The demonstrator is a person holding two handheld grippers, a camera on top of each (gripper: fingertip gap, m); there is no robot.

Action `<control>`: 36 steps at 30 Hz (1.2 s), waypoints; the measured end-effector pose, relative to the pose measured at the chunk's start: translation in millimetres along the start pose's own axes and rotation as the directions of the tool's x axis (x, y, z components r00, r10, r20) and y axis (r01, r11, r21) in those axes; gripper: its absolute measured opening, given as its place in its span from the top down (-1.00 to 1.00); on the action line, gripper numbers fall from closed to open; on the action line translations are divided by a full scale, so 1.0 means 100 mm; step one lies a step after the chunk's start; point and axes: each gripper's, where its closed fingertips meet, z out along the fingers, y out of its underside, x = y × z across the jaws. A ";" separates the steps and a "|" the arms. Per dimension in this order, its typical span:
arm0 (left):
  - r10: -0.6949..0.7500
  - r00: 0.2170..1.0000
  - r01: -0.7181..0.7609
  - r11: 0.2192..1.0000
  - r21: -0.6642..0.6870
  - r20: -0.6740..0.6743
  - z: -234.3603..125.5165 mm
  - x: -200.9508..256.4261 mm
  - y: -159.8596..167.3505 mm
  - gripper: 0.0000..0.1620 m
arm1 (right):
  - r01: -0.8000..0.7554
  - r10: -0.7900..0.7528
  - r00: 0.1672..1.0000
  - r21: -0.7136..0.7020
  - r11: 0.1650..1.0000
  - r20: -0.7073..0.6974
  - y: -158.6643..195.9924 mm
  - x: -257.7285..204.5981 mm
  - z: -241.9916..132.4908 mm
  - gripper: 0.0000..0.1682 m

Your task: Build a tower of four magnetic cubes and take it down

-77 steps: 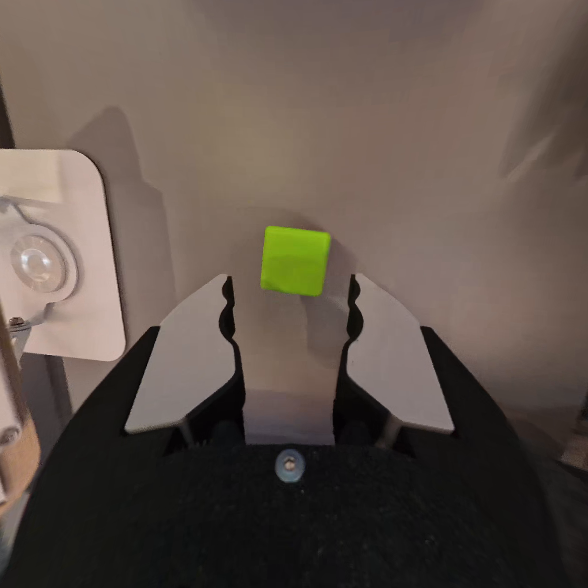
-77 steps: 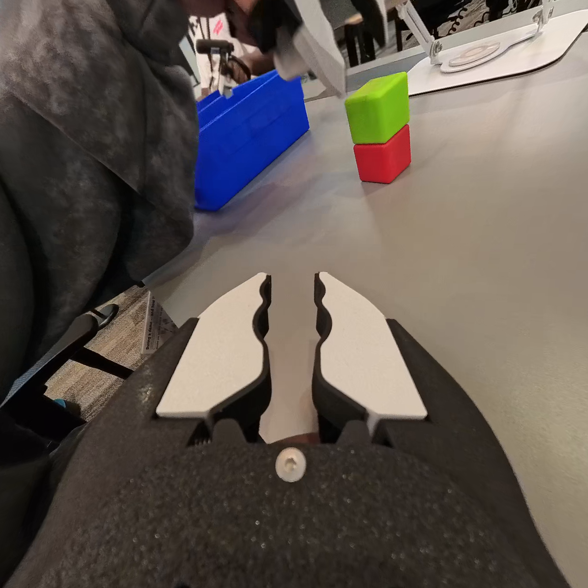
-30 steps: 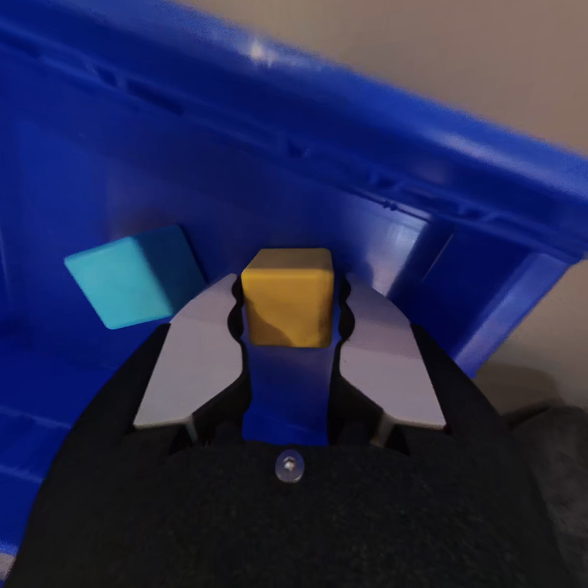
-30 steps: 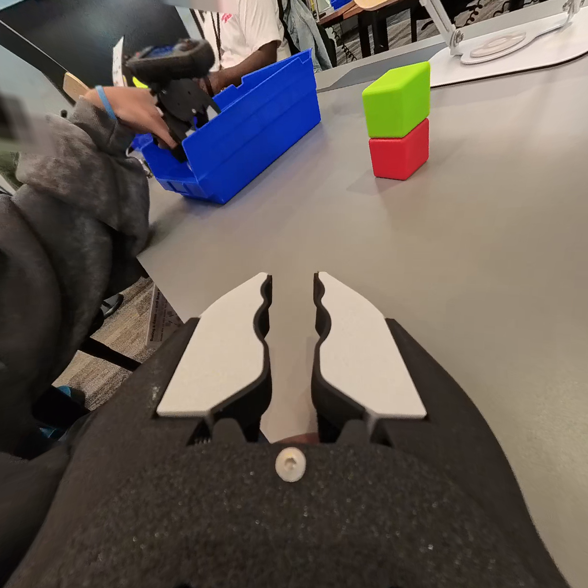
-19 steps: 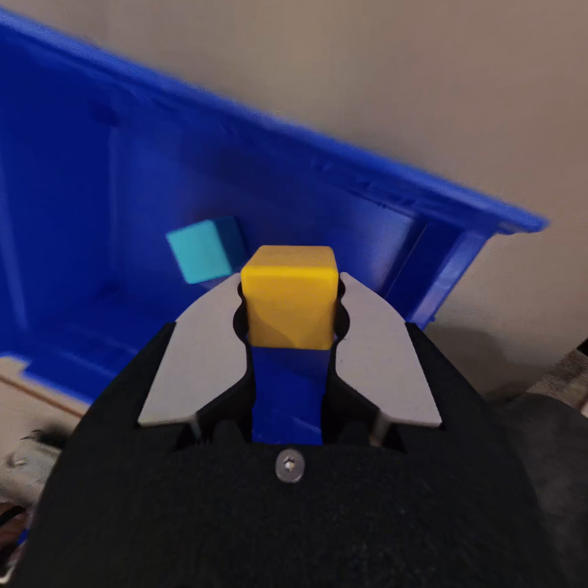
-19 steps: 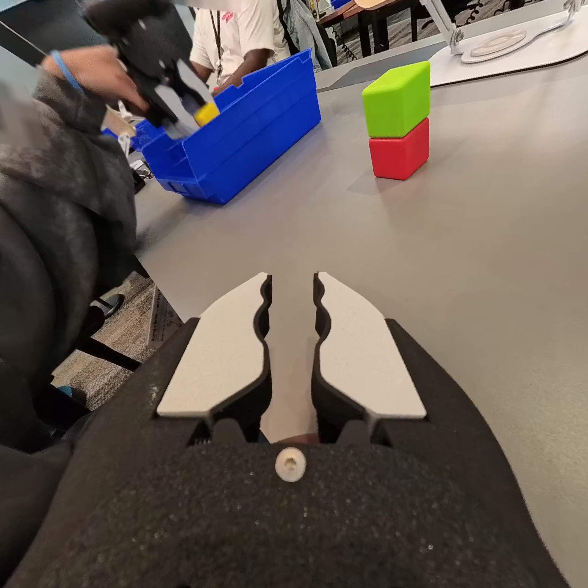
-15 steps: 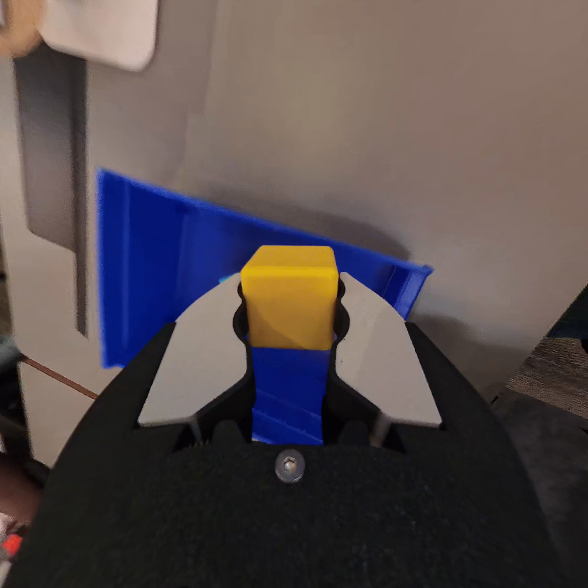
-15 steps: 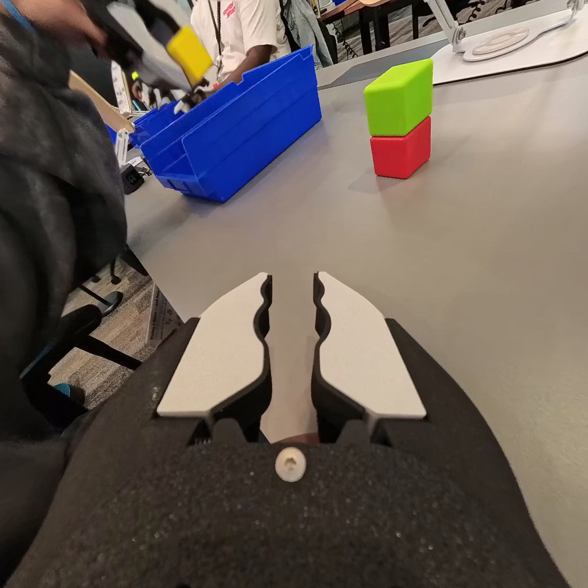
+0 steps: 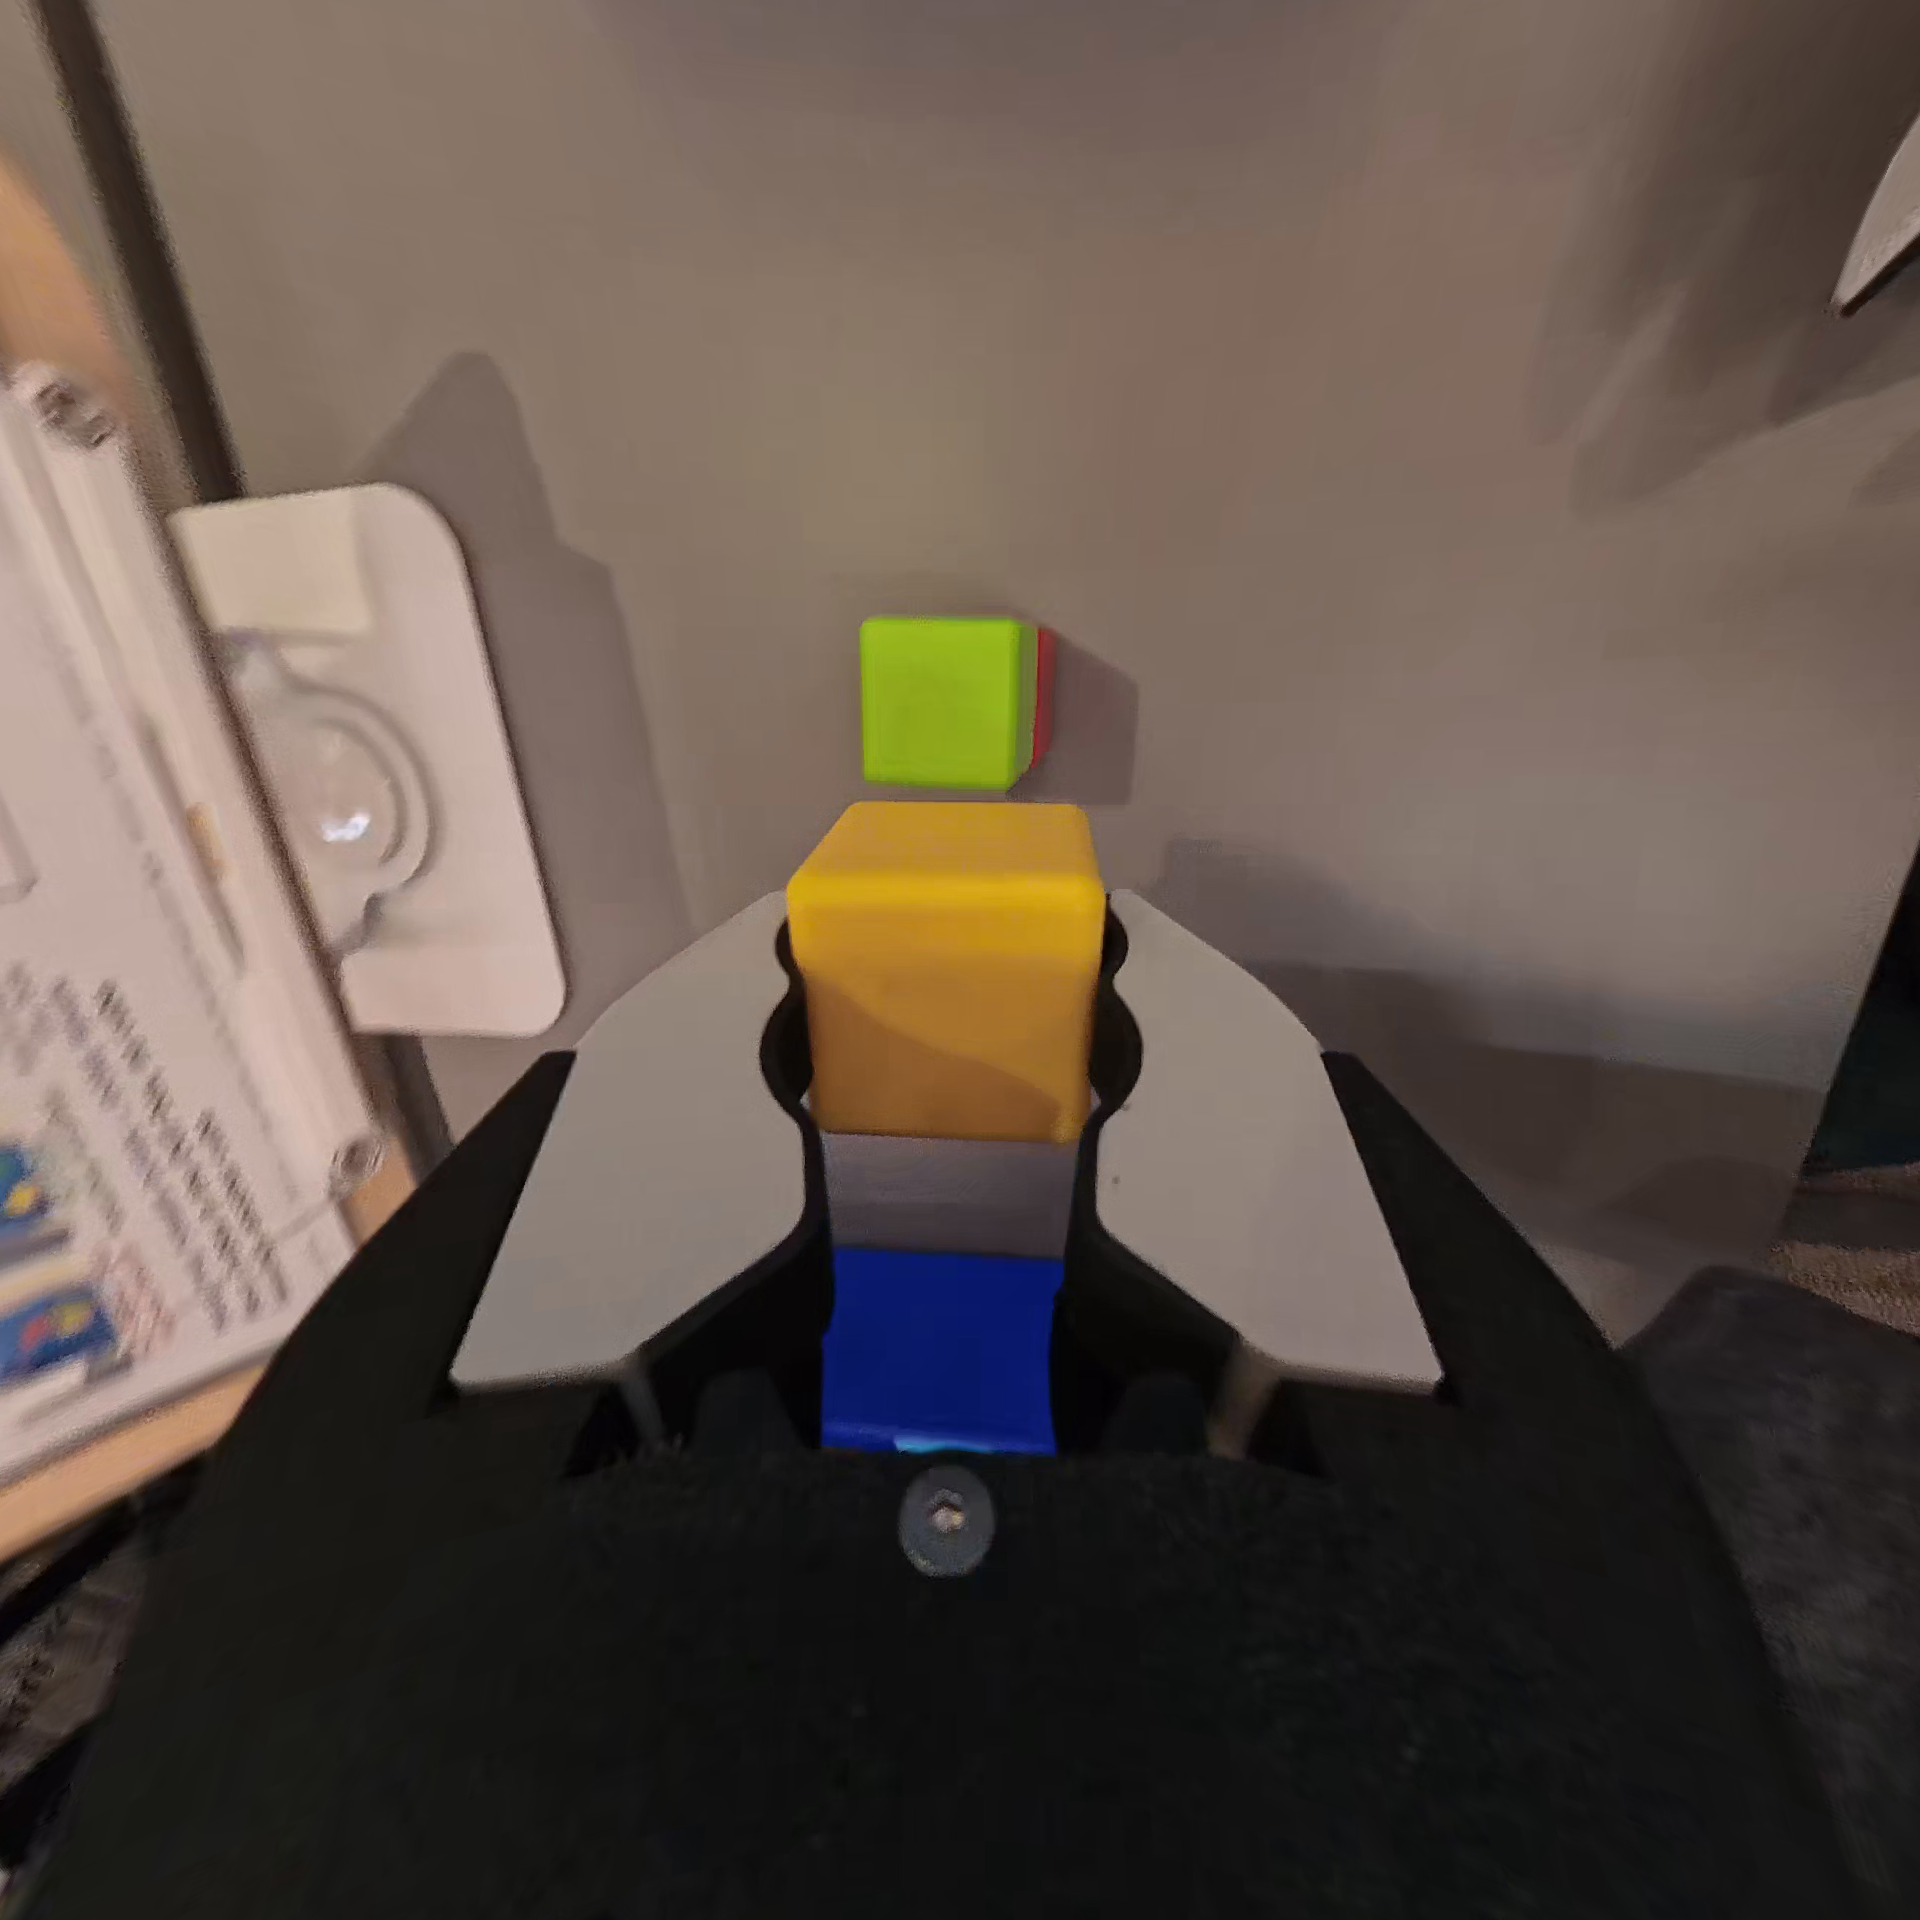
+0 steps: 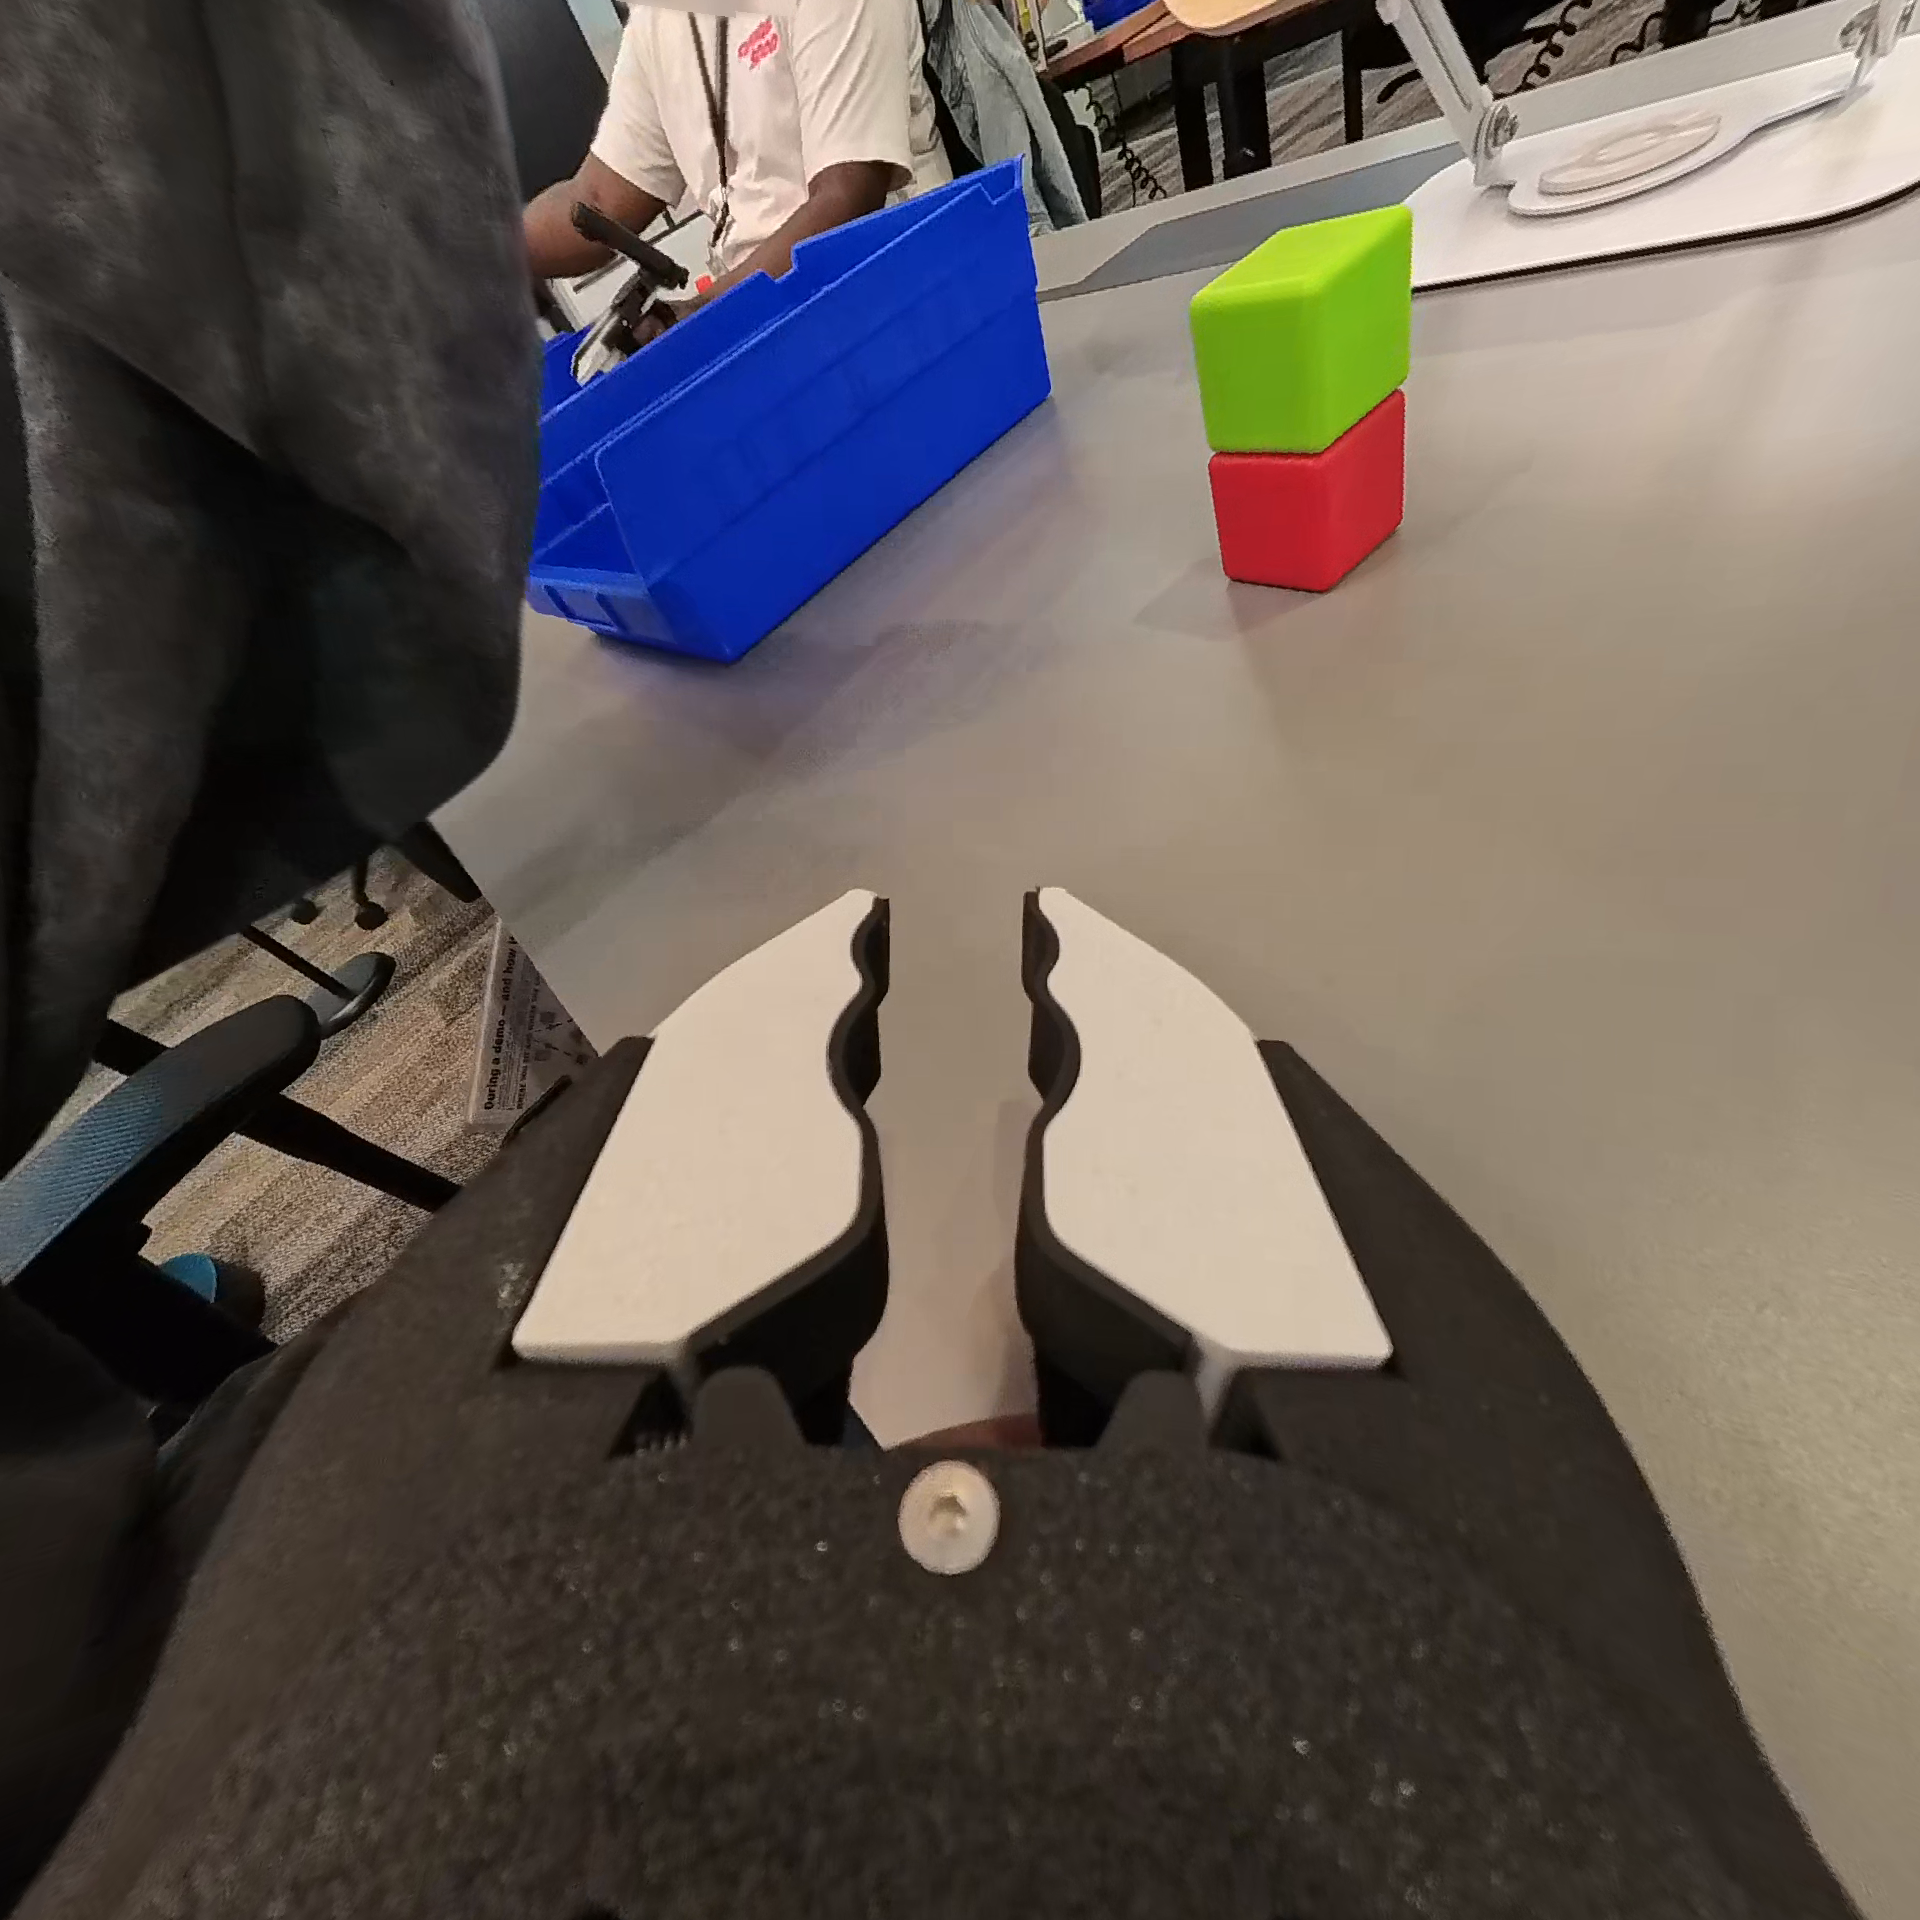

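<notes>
Yellow cube is sitting clamped in the left gripper, above the tabletop, near the green cube stacked on the red cube. Right gripper is resting narrowly parted, empty, well apart from the stack.

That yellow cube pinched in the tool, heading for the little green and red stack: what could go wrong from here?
1. The left tool grips the smooth yellow plastic cube only by its sides; it might slip or twist on the way.
2. The lime green cube sits slightly askew on the red cube. A nudge, or the magnets snapping early, could topple the stack.
3. The right tool waits far away with nothing in it, so nothing steadies the stack.
</notes>
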 end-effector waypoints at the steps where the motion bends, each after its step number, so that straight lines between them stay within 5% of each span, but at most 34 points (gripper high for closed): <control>1: 0.020 0.999 -0.020 1.000 -0.005 -0.030 0.12 0.01 -0.05 0.37 | 0.002 -0.002 1.000 0.000 1.000 0.000 0.00 0.00 0.00 0.71; 8: 0.002 0.994 -0.009 0.998 -0.068 -0.106 0.66 -0.11 -0.11 0.37 | 0.006 -0.006 1.000 0.001 1.000 0.001 0.00 -0.01 0.00 0.71; 17: 0.012 0.991 -0.020 0.998 -0.057 -0.131 0.84 -0.09 -0.14 0.37 | 0.006 -0.006 1.000 -0.002 1.000 0.005 0.00 -0.01 0.00 0.71; 22: 0.004 0.993 -0.007 1.000 -0.027 -0.121 0.71 -0.06 -0.20 0.28 | 0.002 -0.002 1.000 0.001 1.000 0.007 0.00 -0.01 0.00 0.71; 27: -0.070 0.998 0.070 0.977 0.201 -0.005 0.03 -0.05 -0.28 0.15 | -0.001 0.001 1.000 0.004 1.000 0.009 0.00 -0.01 -0.01 0.71; 31: -0.136 0.981 0.084 0.938 0.336 0.135 -0.55 0.22 0.11 0.27 | -0.004 0.004 1.000 0.005 1.000 0.011 0.00 -0.01 -0.01 0.71; 36: -0.330 0.919 0.272 0.927 0.258 0.218 -0.82 0.58 1.17 0.19 | 0.001 -0.001 1.000 -0.002 1.000 0.008 0.00 -0.01 0.00 0.71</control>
